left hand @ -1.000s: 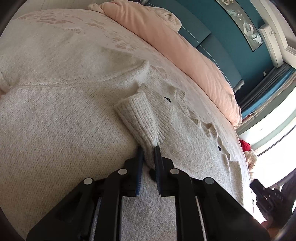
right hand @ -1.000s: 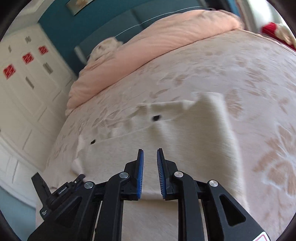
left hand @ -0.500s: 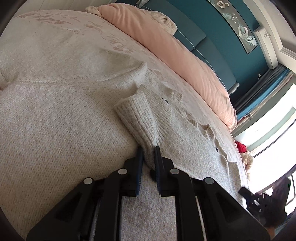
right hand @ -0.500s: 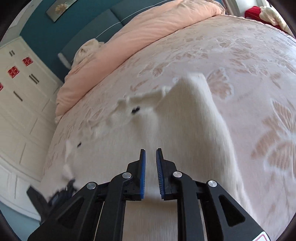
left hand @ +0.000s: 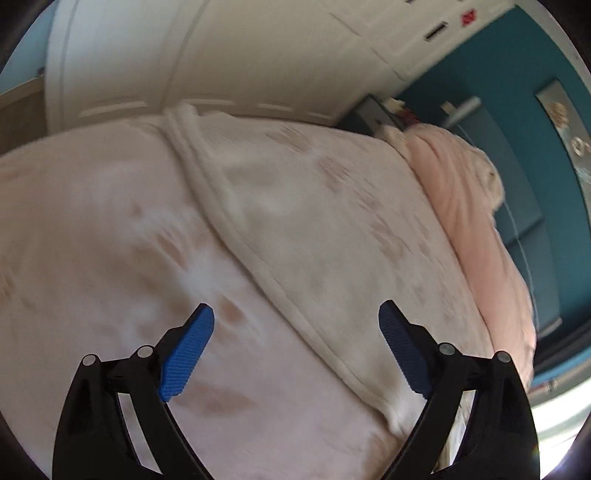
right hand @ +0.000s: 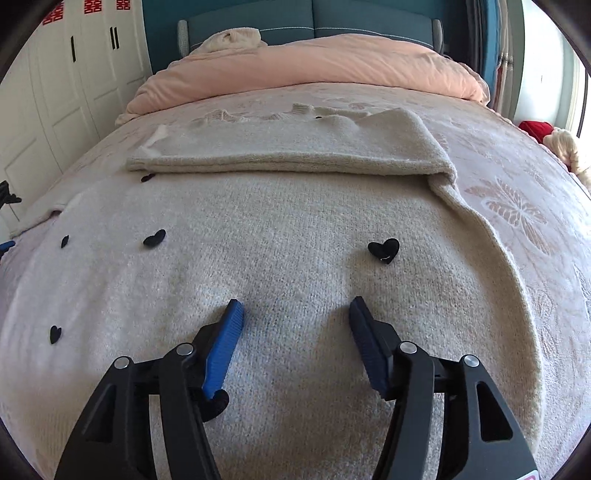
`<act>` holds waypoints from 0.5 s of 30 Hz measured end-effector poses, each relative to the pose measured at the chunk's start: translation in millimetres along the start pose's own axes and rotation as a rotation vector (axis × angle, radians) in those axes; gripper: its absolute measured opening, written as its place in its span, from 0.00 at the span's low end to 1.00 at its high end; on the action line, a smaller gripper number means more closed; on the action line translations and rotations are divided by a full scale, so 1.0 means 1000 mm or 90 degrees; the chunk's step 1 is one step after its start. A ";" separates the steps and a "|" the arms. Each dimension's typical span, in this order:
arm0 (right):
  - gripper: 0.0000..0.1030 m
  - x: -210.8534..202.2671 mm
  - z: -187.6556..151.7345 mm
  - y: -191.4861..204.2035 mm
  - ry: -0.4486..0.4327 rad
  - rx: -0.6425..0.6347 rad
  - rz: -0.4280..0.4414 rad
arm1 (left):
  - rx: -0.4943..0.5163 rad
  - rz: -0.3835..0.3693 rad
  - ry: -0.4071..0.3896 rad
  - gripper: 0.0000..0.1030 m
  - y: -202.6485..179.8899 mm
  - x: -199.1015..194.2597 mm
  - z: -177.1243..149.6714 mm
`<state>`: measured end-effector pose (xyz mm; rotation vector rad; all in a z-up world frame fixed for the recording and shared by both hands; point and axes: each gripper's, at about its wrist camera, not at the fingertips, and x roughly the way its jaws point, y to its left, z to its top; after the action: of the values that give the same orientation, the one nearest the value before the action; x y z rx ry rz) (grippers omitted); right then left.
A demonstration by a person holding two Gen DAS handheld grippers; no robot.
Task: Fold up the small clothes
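A cream knit sweater (right hand: 295,229) with black heart buttons (right hand: 384,249) lies flat on the bed. Its far part is folded over into a band (right hand: 288,147). My right gripper (right hand: 295,314) hovers low over the near half; its jaws are opening, and only the flat knit lies under the gap. In the blurred left wrist view my left gripper (left hand: 295,321) is opening wide with nothing between its blue pads (left hand: 188,347). It hangs over the pink flowered bedspread (left hand: 92,240). A cream rolled fabric edge (left hand: 236,236) runs diagonally under it; I cannot tell whose edge it is.
A peach duvet (right hand: 314,66) and a cream pillow (right hand: 232,38) lie along the teal headboard (right hand: 369,18). White wardrobe doors (right hand: 55,92) stand on the left. A red and cream soft toy (right hand: 546,136) sits at the right bed edge.
Both grippers have let go of the knit and opened. The left one swung off the sweater toward the wardrobe side. The right one drew back over the near half, leaving a fold across the far side.
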<state>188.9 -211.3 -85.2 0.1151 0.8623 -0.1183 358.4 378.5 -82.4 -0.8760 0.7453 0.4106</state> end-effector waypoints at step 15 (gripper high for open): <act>0.61 0.003 -0.005 -0.001 -0.002 0.019 0.019 | 0.185 -0.141 -0.018 0.08 -0.153 -0.038 0.009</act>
<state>187.2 -211.5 -90.6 0.1563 0.8553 -0.1034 428.1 294.7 31.5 -0.6685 0.6537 0.1129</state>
